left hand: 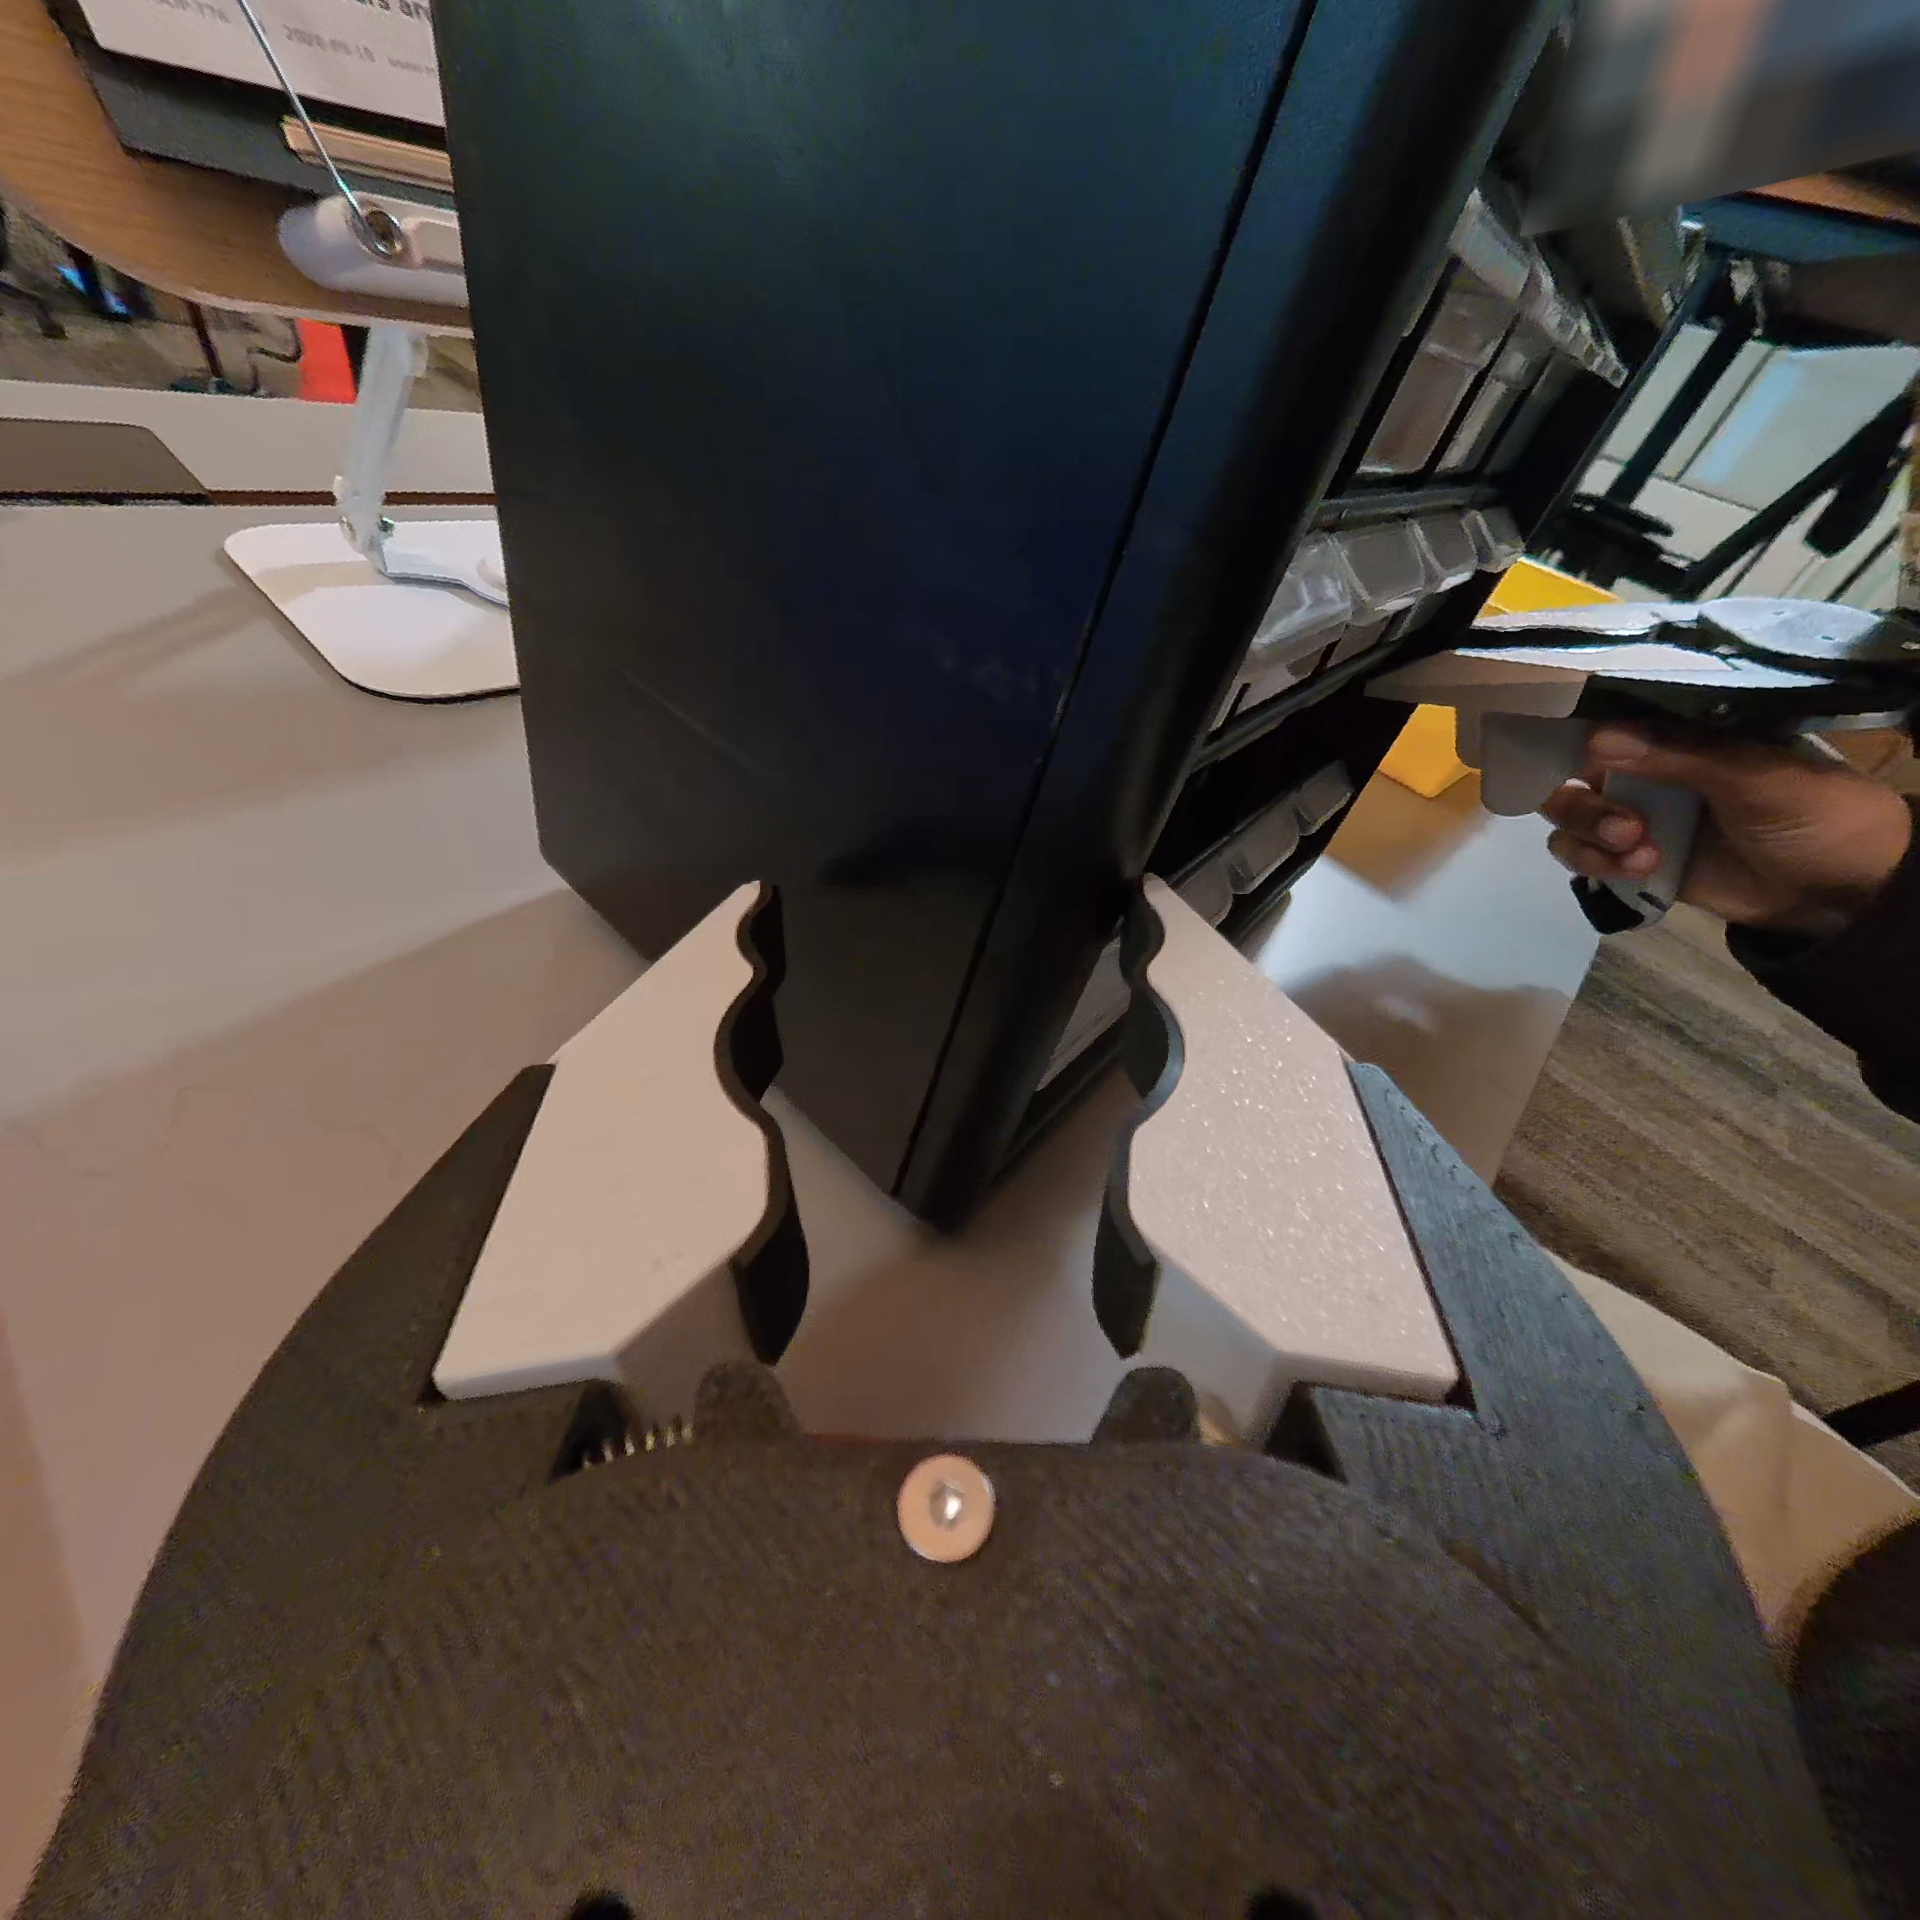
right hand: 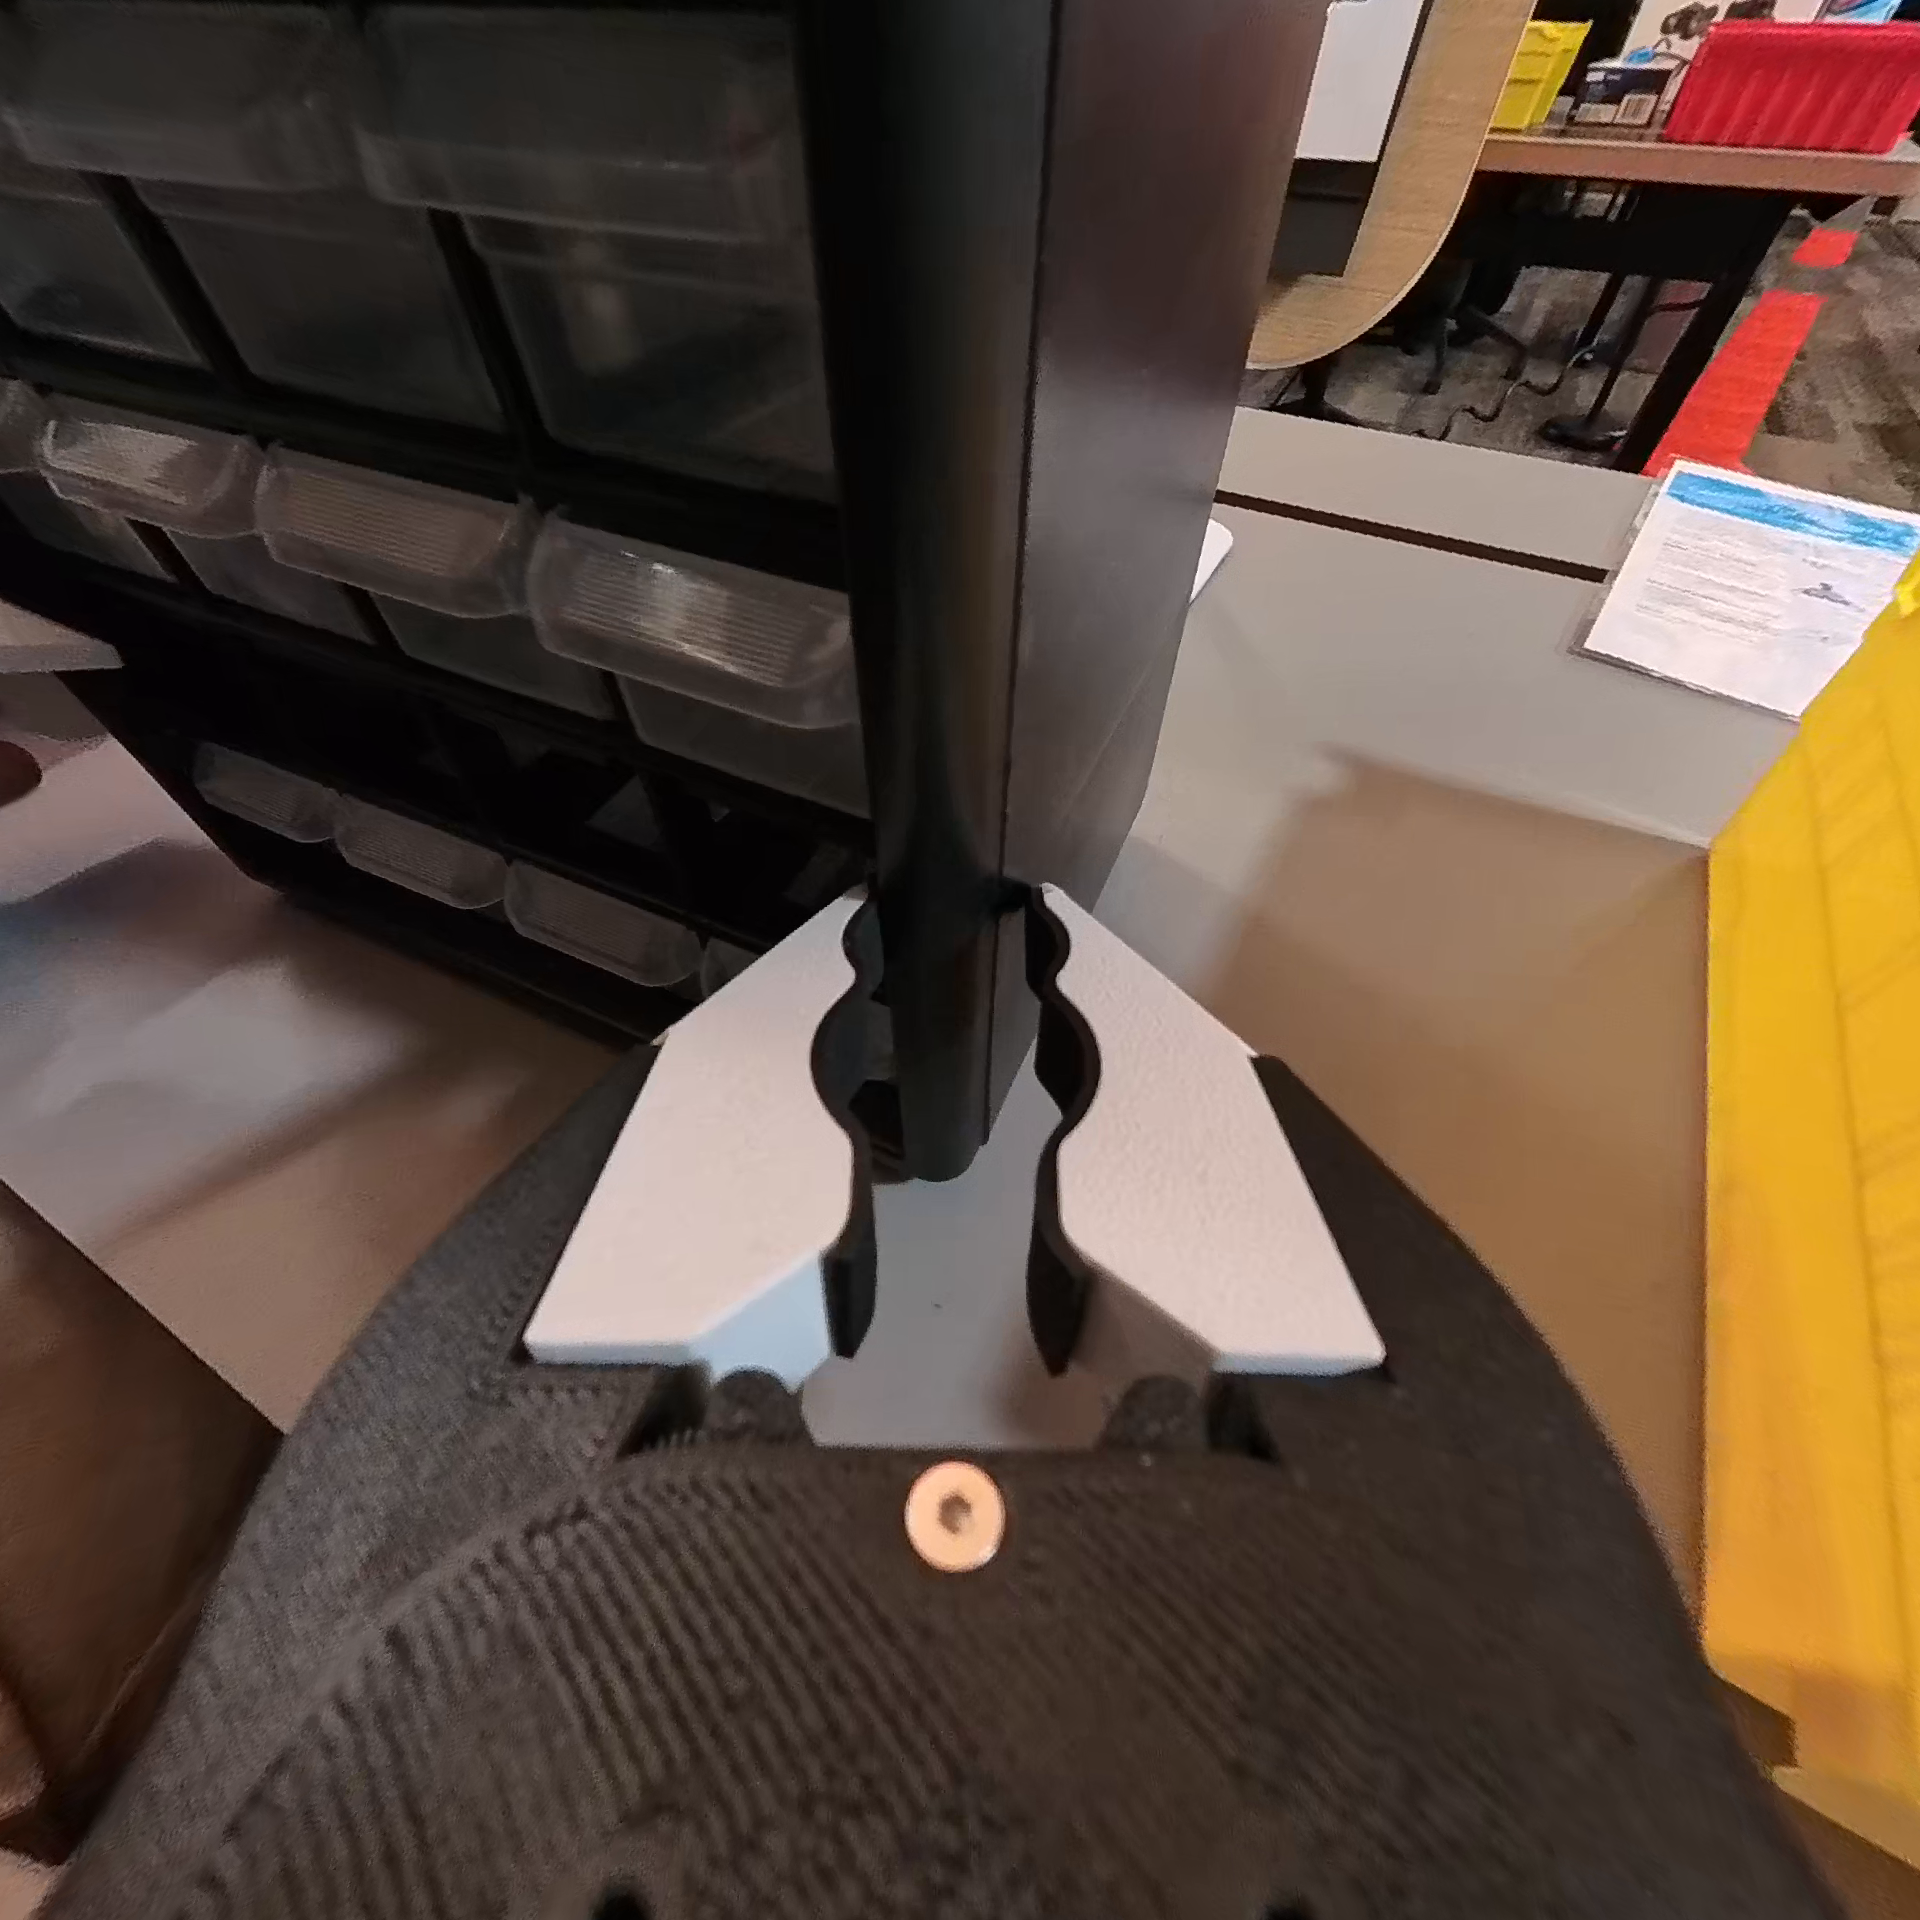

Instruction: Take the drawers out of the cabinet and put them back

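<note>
We see the black cabinet [left hand: 831, 520] standing upright on the pale grey desk [left hand: 260, 935], with rows of clear plastic drawers [right hand: 416, 540] filling its front. Most of the drawers sit in their slots; one slot in a lower row, above the bottom drawers, looks dark and open (we cannot tell for certain that it is empty).

Our left tongs [left hand: 951, 904] are spread wide around the cabinet's near left corner, the black wavy pads on either side of the corner edge with a gap to the dark walls, so they grip nothing. Our right tongs [right hand: 940, 909] straddle the cabinet's right front post, set much closer together; the pads lie right against the post, but we cannot tell whether they truly press on it.

In the left wrist view the right tongs show farther off at the cabinet's front, held by a hand [left hand: 1714, 831] wrapped around the grey handle.

Farther out, a white stand [left hand: 374, 592] with a flat base rests on the desk behind the cabinet. A yellow bin [right hand: 1818, 1143] sits just to the right of the right tongs, and a printed sheet in a clear holder [right hand: 1756, 592] lies on the desk beyond it. In the background stand another table with a red bin [right hand: 1808, 83] and patterned carpet.
</note>
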Available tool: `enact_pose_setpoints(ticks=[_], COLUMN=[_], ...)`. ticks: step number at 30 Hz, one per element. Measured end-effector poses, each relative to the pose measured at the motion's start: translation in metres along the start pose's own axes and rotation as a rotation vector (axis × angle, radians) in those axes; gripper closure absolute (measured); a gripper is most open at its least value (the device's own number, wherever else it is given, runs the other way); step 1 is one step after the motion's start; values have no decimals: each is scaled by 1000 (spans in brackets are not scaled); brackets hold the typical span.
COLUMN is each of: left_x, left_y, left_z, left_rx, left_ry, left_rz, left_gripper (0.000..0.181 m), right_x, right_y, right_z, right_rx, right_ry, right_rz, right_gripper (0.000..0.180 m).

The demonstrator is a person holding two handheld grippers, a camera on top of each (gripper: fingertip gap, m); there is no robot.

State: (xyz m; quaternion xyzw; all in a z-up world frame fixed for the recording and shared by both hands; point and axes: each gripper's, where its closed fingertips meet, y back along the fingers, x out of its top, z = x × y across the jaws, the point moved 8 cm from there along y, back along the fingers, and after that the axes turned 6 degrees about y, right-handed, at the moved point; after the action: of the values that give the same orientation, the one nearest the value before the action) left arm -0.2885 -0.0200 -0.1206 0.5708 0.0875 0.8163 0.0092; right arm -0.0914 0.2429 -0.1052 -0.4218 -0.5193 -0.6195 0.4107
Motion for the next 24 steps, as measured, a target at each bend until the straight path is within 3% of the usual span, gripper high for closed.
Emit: enact_pose_setpoints(ticks=[24], left_x=[2], left_y=[0], left_z=[-7], left_rx=[92], left_ry=[-19], left_rz=[16], left_gripper=[123], right_x=[2], right_y=[-3], right_z=[-7], right_rx=[-7], right_ry=[17], right_rz=[-3], right_gripper=[153])
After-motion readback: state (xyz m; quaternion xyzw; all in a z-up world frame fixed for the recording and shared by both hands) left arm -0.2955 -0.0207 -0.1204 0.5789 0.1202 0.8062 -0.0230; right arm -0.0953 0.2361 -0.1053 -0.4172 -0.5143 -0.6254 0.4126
